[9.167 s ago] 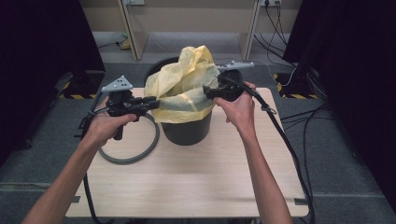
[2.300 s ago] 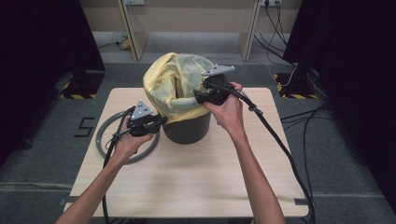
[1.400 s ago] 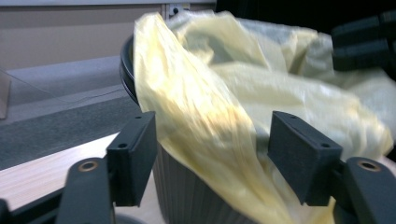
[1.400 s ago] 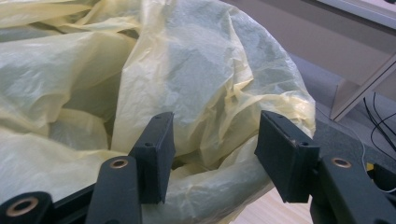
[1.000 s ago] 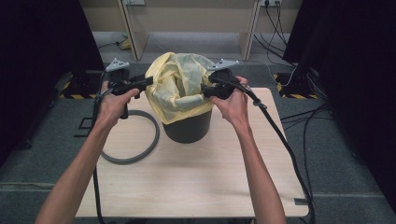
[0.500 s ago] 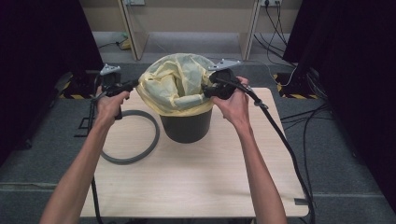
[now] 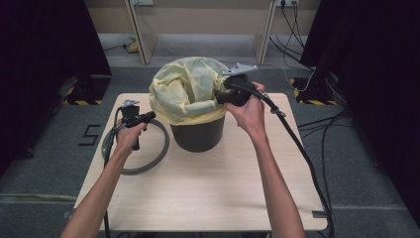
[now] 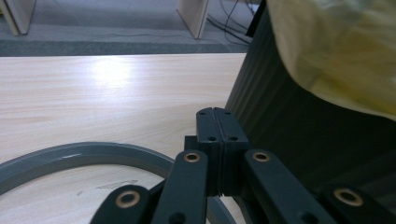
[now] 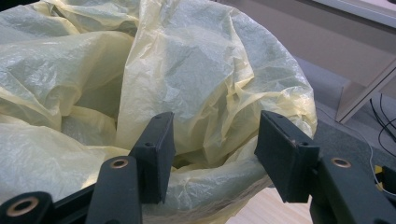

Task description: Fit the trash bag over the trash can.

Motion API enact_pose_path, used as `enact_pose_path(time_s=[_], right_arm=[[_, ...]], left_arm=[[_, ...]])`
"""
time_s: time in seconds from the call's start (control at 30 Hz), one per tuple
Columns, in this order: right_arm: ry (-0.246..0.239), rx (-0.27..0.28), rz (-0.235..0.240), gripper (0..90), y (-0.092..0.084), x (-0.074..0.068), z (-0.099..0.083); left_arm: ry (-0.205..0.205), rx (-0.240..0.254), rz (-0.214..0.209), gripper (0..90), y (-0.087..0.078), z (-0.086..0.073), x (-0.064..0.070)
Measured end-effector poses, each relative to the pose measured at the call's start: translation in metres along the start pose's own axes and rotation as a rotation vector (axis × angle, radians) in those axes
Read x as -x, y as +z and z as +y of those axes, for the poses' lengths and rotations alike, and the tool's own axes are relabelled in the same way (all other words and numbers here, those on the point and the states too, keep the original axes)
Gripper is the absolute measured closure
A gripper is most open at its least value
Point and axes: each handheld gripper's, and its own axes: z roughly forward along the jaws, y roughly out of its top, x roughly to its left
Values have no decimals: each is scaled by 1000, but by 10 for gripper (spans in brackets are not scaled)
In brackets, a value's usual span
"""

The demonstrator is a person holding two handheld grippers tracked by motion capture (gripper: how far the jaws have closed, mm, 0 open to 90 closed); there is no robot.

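A black bin (image 7: 198,135) stands at the table's back middle, with a yellow bag (image 7: 184,91) lining it and folded over its rim. My left gripper (image 7: 151,116) sits low at the bin's left side, above the grey ring (image 7: 159,148). Its jaws (image 8: 217,113) are shut with nothing between them, close to the bin's ribbed wall (image 8: 289,140). My right gripper (image 7: 218,96) is at the bin's right rim. Its jaws (image 9: 215,135) stand apart astride the bag-covered rim (image 9: 210,182), and the pads do not visibly press on it.
The grey ring (image 8: 70,156) lies flat on the light wooden table (image 7: 198,193), left of the bin. A thick cable (image 7: 297,144) trails from the right gripper across the table's right side. Pale furniture legs and floor cables stand behind the table.
My left hand has dropped from the bag's left rim to beside the bin, above the ring, jaws closed. The bag now sits spread over the rim. The right hand has stayed put.
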Motion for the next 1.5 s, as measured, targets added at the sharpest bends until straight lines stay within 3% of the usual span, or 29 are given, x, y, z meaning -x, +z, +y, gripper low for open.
enact_pose_path(time_s=[0.27, 0.37, 0.43, 0.57, 0.77, 0.93, 1.0, 1.17, 1.2, 1.37, 1.47, 1.5], right_arm=[[2, 0, -1, 470, 0, 0, 0], [2, -1, -1, 470, 0, 0, 0], [2, 0, 0, 470, 0, 0, 0], [5, 1, 1, 470, 0, 0, 0], [1, -2, 2, 470, 0, 0, 0], [1, 0, 3, 470, 0, 1, 0], [3, -1, 4, 470, 0, 0, 0], [1, 0, 6, 470, 0, 1, 0], [1, 0, 6, 470, 0, 1, 0], [1, 0, 5, 470, 0, 1, 0], [3, 0, 6, 470, 0, 0, 0], [1, 0, 6, 470, 0, 0, 0]], left_arm=[[-28, 101, -63, 599, -35, 19, -7], [-34, 133, -91, 549, -47, 26, -9], [-67, 144, -132, 530, -50, 30, -9], [-69, 162, -191, 487, -52, 36, -1], [-97, 192, -220, 410, -54, 46, 8], [-67, 149, -236, 386, -46, 49, 15], [-56, 140, -262, 437, -40, 47, 17], [0, 146, -319, 851, -34, 43, 25], [18, 138, -305, 890, -33, 42, 26], [89, 112, -239, 900, -31, 35, 27], [196, 69, -142, 900, -28, 27, 26], [210, 64, -129, 900, -27, 26, 26]])
